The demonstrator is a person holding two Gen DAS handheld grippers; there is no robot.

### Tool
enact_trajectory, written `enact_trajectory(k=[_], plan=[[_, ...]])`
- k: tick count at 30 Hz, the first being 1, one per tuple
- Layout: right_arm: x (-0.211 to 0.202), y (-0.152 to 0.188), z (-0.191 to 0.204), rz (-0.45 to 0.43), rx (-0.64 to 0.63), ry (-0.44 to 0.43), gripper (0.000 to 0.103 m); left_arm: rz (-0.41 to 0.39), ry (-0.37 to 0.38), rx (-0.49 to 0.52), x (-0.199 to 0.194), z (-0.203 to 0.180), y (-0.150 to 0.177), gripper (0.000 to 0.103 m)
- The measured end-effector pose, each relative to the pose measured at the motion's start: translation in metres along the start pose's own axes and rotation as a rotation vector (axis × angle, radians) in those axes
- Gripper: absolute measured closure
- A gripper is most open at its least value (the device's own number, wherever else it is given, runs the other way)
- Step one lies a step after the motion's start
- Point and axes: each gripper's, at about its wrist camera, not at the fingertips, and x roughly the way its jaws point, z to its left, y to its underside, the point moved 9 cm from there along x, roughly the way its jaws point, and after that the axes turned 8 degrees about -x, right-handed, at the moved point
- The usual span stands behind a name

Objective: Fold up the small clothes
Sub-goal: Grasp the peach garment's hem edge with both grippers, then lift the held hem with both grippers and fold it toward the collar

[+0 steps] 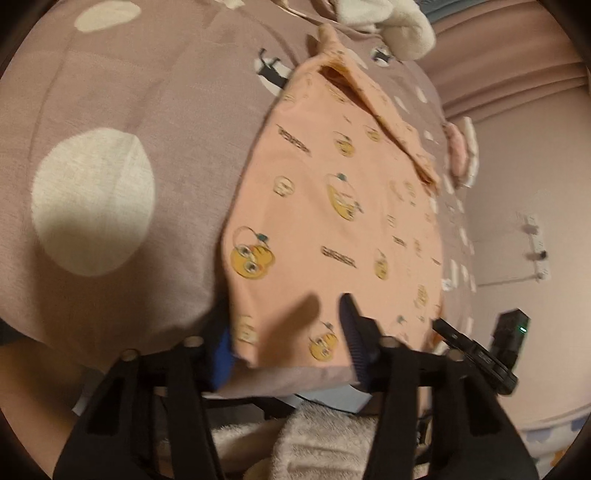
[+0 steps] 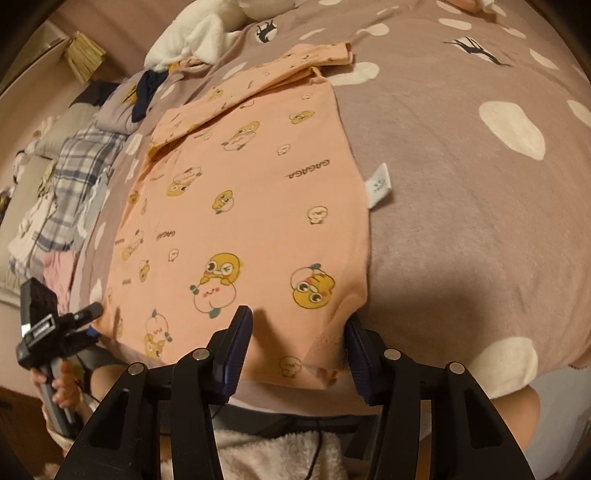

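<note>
A peach top (image 1: 332,221) printed with yellow cartoon faces lies flat on the mauve dotted bedspread (image 1: 110,92), with a sleeve (image 2: 295,64) folded across its far end and a white label (image 2: 378,184) sticking out at one side. My left gripper (image 1: 284,314) stands over the near hem corner. One finger is at the cloth's edge and the other on top, with a wide gap and flat cloth between them. My right gripper (image 2: 297,317) straddles the other near corner (image 2: 325,350), where the fabric puckers slightly by one finger. Both grippers are open.
White fluffy fabric (image 2: 207,33) lies at the bed's far end. A plaid cloth and other clothes (image 2: 74,166) are piled along one side. A small folded pink and white stack (image 1: 461,151) sits beyond the top. A fluffy cream sleeve (image 1: 314,443) is below the grippers.
</note>
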Motion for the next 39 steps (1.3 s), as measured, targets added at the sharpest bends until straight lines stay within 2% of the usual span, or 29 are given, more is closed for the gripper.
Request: enact_trajectory(k=[1, 3, 4, 5, 7, 9, 16, 21, 24, 30, 35, 39], plan=[[0.0, 0.0, -0.001, -0.002, 0.005, 0.002, 0.065, -0.015, -0.014, 0.012, 0.0, 0.0, -0.002, 0.074], [0.0, 0.0, -0.006, -0.006, 0.014, 0.009, 0.082, -0.034, -0.026, 0.024, 0.002, 0.0, -0.005, 0.086], [0.0, 0.0, -0.008, -0.012, 0.024, 0.008, 0.086, -0.04, -0.015, 0.01, 0.002, 0.002, -0.007, 0.096], [-0.001, -0.001, -0.011, -0.02, 0.044, -0.007, 0.089, -0.042, 0.006, -0.012, 0.002, 0.004, -0.009, 0.097], [-0.003, -0.001, -0.013, -0.031, 0.067, -0.025, 0.091, -0.044, 0.031, -0.028, 0.002, 0.007, -0.012, 0.096], [-0.004, -0.002, -0.012, -0.04, 0.061, -0.023, 0.091, -0.065, 0.018, 0.02, -0.001, 0.004, -0.014, 0.097], [-0.019, -0.017, -0.006, -0.124, 0.043, -0.026, 0.091, -0.14, 0.052, 0.086, -0.018, -0.016, -0.023, 0.097], [-0.039, -0.041, 0.0, -0.218, 0.034, -0.07, 0.092, -0.155, 0.187, 0.129, -0.028, -0.047, -0.033, 0.097], [-0.045, -0.056, 0.006, -0.255, 0.01, -0.096, 0.092, -0.148, 0.234, 0.131, -0.029, -0.06, -0.043, 0.098], [-0.047, -0.089, 0.016, -0.297, 0.0, -0.164, 0.094, -0.153, 0.359, 0.13, -0.035, -0.084, -0.068, 0.098], [-0.067, -0.13, 0.026, -0.37, -0.04, -0.193, 0.094, -0.184, 0.448, 0.094, -0.043, -0.1, -0.107, 0.098], [-0.076, -0.178, 0.028, -0.403, -0.066, -0.147, 0.094, -0.234, 0.44, 0.083, -0.046, -0.112, -0.153, 0.098]])
